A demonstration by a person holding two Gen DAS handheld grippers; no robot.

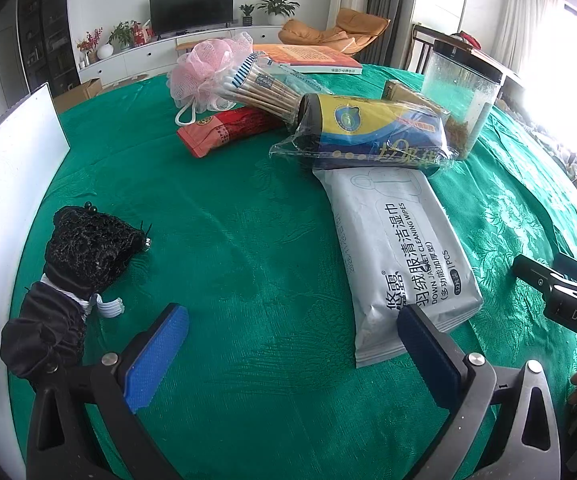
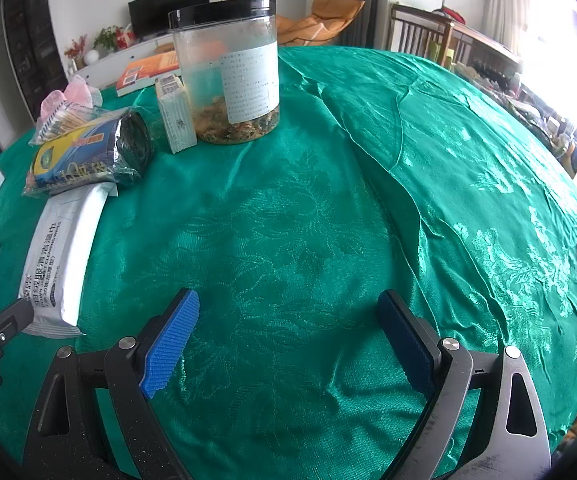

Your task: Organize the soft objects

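though near, black pouch (image 1: pixel 88 252) beyond left gripper (image 1: pixel 292 344)

We look from low over the desk (image 1: pixel 228 240) in both views, each camera facing forward along its own tool's fingers. The left wrist view sits close above the cloth, facing the cluttered far side. The right wrist view faces the same way from further right. Both share the wipes pack (image 1: pixel 400 256) (image 2: pixel 60 256) and clear jar (image 1: pixel 460 92) (image 2: pixel 228 72).
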